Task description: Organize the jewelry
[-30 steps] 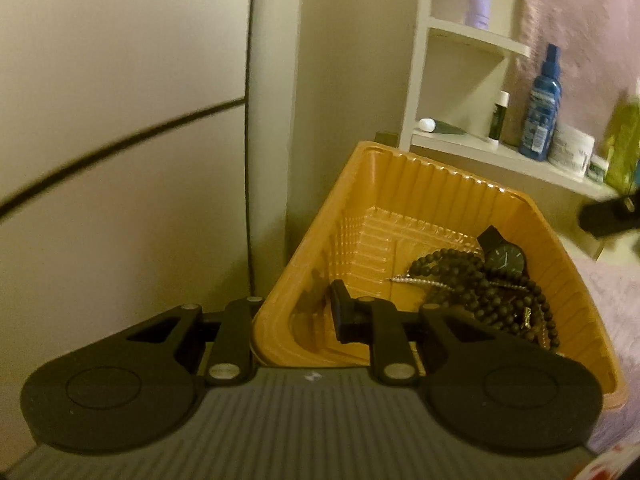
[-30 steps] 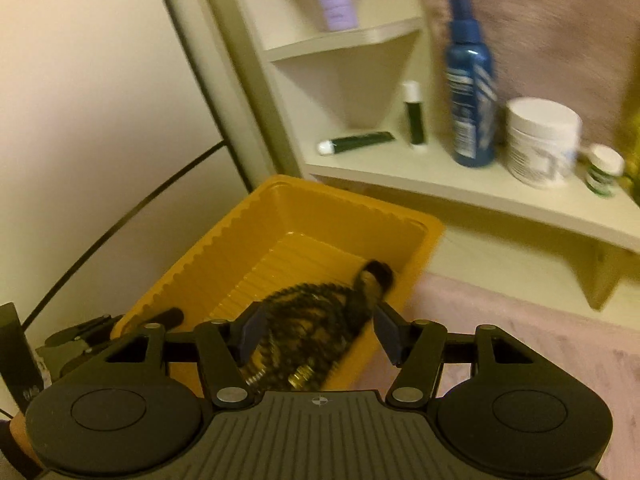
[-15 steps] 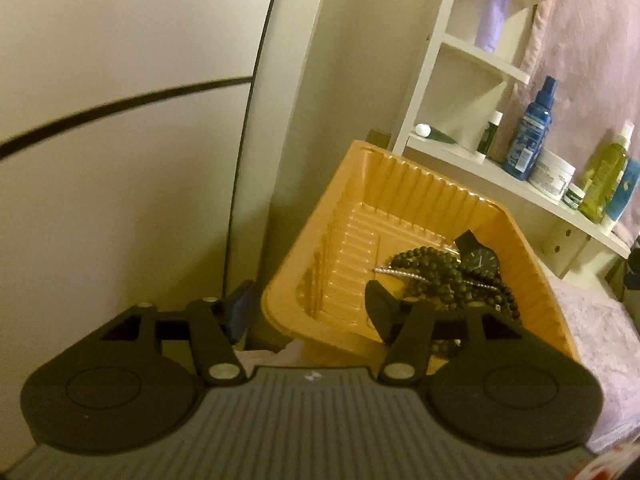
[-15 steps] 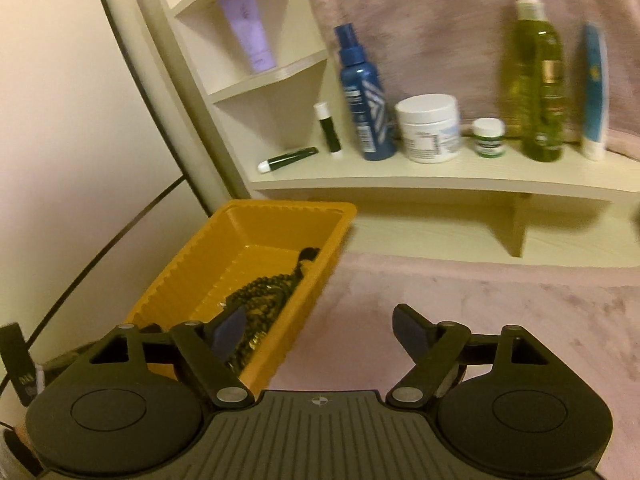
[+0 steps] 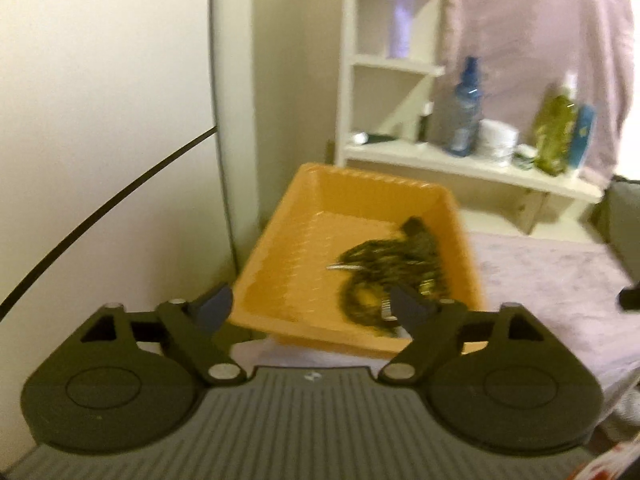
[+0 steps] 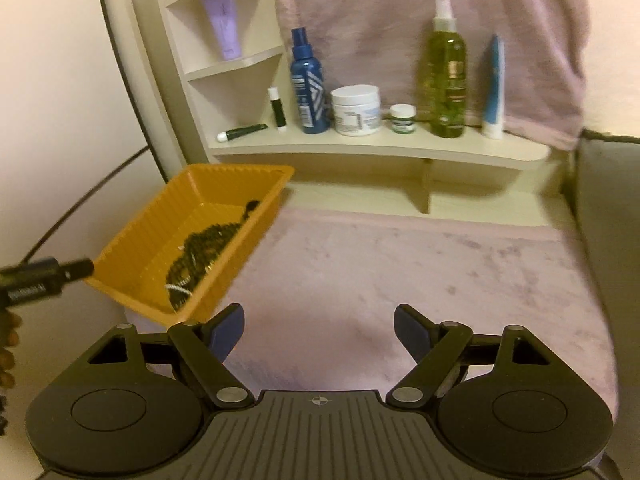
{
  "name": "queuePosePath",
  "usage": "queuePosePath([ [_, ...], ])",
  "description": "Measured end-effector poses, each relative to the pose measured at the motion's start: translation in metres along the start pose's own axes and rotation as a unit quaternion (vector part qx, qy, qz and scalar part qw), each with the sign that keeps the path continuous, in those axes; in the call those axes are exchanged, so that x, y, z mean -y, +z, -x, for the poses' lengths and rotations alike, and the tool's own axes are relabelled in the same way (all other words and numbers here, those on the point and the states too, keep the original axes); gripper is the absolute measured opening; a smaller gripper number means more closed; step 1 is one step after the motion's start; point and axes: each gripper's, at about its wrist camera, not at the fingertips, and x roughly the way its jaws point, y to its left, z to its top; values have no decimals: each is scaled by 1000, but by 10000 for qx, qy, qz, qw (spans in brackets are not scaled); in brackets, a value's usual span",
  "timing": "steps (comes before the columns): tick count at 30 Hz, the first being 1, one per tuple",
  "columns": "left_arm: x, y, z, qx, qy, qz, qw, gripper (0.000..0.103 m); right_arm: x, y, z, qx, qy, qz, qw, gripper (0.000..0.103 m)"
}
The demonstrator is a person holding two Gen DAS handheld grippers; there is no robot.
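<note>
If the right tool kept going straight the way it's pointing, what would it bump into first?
Most likely the pink furry cover, since the right tool is open, empty and tilted downward over it. The orange tray sits off to its left, out of that line, though depth is hard to judge.

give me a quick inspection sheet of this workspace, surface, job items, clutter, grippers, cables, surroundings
surface: pink fuzzy cover, bare apart from the tray.
job's things: orange tray at the cover's left edge; dark bead strands, a silver chain and a dark watch piled in its right half.
clutter: nothing seen on the cover.
grippers: left gripper jaws have just been opening, nothing between them, tray just ahead; right gripper open over bare cover, empty.
cables: thin dark line across the wall; cannot tell if it is a cable.
surroundings: cream shelf holding bottles, jars and tubes; pink cloth hanging behind.
</note>
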Motion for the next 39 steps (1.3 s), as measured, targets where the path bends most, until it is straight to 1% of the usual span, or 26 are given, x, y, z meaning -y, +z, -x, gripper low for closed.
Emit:
queuePosePath([
  [2, 18, 3, 13, 52, 13, -99, 9999, 93, 3, -7, 10, -42, -51, -41, 10000, 82],
  [4, 39, 4, 23, 75, 93, -328, 9994, 94, 8, -12, 19, -52, -82, -171, 9998, 82],
  [5, 49, 4, 28, 92, 67, -444, 9989, 94, 10, -15, 25, -32, -131, -241, 9996, 82],
  [7, 64, 3, 35, 32, -48, -471, 9989, 95, 13, -20, 35, 31, -228, -294, 9993, 82],
  [9, 76, 2, 42, -53, -324, -416, 9986, 94, 17, -26, 46, 106, -288, -388, 9988, 82],
  [11, 86, 1, 50, -101, -483, -336, 9982, 94, 21, -30, 56, 176, -292, -548, 9979, 82],
  [13, 97, 1, 56, -196, -617, -355, 9973, 93, 25, -35, 64, 145, -308, -693, 9970, 82],
  [16, 112, -2, 62, -439, -821, -428, 9947, 91, 25, -41, 70, -35, -357, -730, 9967, 82],
  [18, 121, -6, 67, -500, -848, -553, 9936, 91, 25, -45, 73, -86, -342, -769, 9964, 82],
  [20, 131, -11, 72, -477, -819, -738, 9928, 90, 26, -48, 76, -121, -370, -846, 9957, 82],
  [22, 137, -16, 76, -504, -811, -830, 9920, 90, 28, -51, 78, -175, -388, -896, 9951, 82],
  [26, 141, -20, 75, -655, -940, -837, 9899, 90, 27, -54, 81, -227, -456, -830, 9952, 82],
  [29, 143, -22, 74, -695, -901, -871, 9897, 89, 26, -56, 81, -234, -465, -765, 9957, 82],
  [32, 144, -24, 74, -749, -965, -863, 9888, 89, 25, -56, 81, -254, -465, -739, 9959, 82],
  [39, 142, -24, 73, -783, -940, -824, 9891, 89, 25, -56, 79, -302, -454, -765, 9956, 82],
])
